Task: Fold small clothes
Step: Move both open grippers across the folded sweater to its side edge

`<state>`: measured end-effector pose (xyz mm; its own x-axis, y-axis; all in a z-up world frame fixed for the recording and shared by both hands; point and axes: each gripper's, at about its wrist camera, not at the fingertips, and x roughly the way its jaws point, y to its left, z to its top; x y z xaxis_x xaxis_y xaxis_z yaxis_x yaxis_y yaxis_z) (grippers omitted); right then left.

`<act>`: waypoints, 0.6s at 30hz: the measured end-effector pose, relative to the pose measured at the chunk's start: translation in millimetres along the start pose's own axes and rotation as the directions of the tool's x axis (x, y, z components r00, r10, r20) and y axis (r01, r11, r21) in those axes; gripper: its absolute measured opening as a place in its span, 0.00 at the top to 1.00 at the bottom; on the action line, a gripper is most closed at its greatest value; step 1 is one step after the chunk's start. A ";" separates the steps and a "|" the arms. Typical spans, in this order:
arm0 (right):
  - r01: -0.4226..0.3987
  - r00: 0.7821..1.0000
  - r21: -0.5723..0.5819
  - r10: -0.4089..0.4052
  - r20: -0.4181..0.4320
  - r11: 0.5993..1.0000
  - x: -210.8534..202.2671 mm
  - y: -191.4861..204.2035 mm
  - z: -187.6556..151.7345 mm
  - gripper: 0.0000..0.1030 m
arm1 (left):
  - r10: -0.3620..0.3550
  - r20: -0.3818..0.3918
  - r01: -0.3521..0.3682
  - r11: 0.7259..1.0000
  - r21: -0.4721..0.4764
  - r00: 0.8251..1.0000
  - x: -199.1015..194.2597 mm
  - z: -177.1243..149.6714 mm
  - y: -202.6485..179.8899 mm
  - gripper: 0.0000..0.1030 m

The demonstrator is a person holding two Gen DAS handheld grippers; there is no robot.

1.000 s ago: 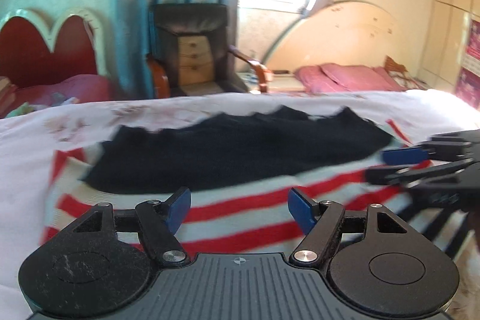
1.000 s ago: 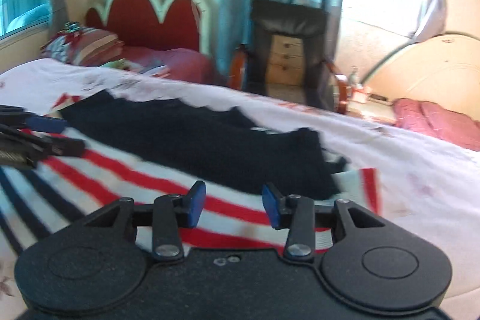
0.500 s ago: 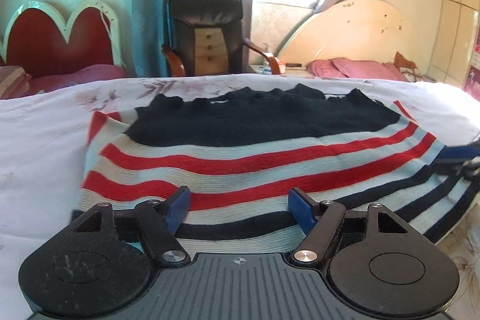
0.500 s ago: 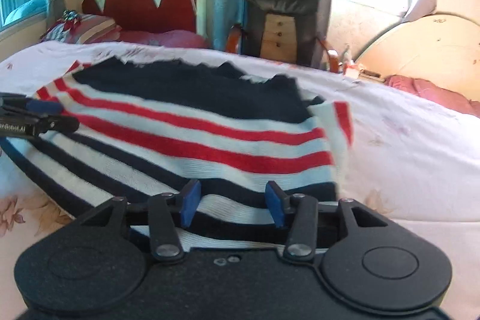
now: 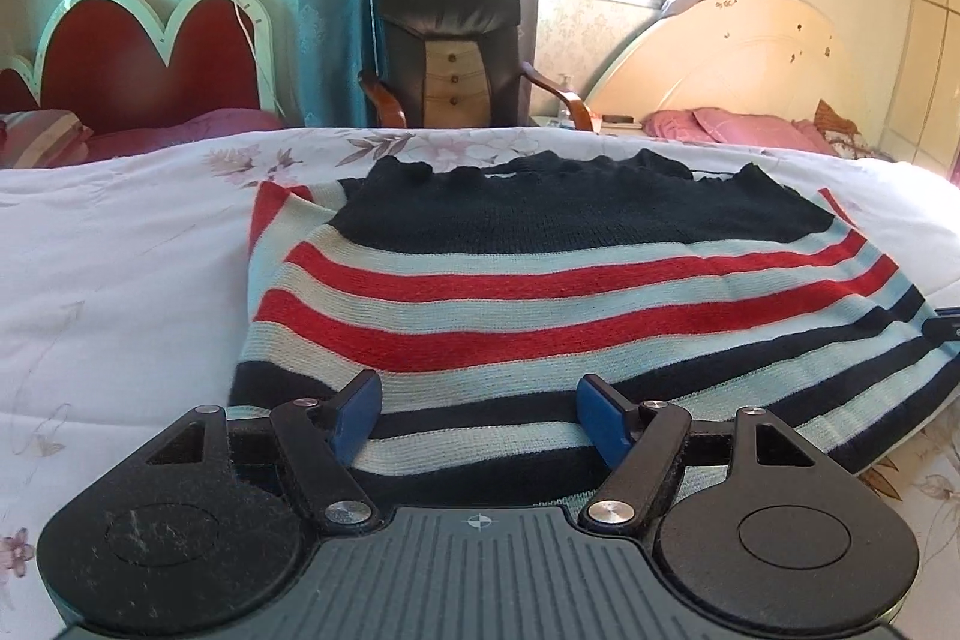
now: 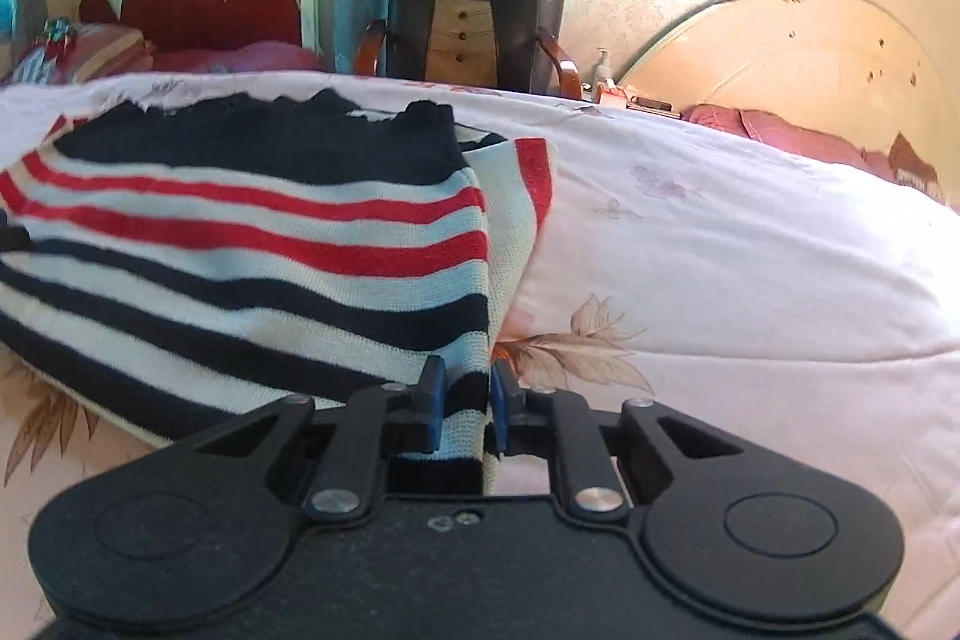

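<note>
A knitted sweater (image 5: pixel 540 280) with navy top and red, white and navy stripes lies flat on the bed, hem towards me. My left gripper (image 5: pixel 480 418) stands open over the hem's left part, its blue pads wide apart with fabric lying between them, untouched. In the right wrist view the sweater (image 6: pixel 270 244) fills the left half. My right gripper (image 6: pixel 465 394) is closing its jaws on the hem's right corner, and the striped fabric fills the narrow gap between the pads. The right gripper's tip (image 5: pixel 945 322) shows at the left wrist view's right edge.
The bed's white floral cover (image 5: pixel 120 250) spreads around the sweater on all sides. Beyond the bed stand a dark armchair (image 5: pixel 447 52), a red heart-shaped headboard (image 5: pixel 150 52) and a second bed with pink pillows (image 5: pixel 720 127).
Both grippers have drawn back across the sweater to its near hem. The right jaws have narrowed from wide apart onto the hem corner. The left jaws stay equally wide.
</note>
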<state>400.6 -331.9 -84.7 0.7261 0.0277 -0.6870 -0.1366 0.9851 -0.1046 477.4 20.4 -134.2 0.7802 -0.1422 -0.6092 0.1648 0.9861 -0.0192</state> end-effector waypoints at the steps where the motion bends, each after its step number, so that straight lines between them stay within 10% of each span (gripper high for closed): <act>1: -0.003 1.000 0.013 0.003 -0.023 1.000 -1.1 1.0 5.6 0.84 | 0.014 0.007 -0.014 1.000 -0.001 1.000 -5.0 0.9 -1.9 0.30; 8: -0.123 0.992 -0.023 0.124 0.039 0.992 -24.7 40.0 12.1 0.73 | -0.130 0.046 0.126 0.988 0.085 0.990 -34.6 -19.1 -57.2 0.30; 18: -0.163 0.983 -0.213 0.178 0.051 0.963 -11.4 136.8 -0.2 0.73 | -0.066 0.003 0.065 0.998 0.013 0.998 -23.1 -32.5 -73.0 0.30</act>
<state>373.4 -197.5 -91.3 0.7239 0.2109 -0.6568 -0.3937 0.9082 -0.1423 427.8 -45.5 -144.5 0.7694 -0.2068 -0.6043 0.2231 0.9736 -0.0490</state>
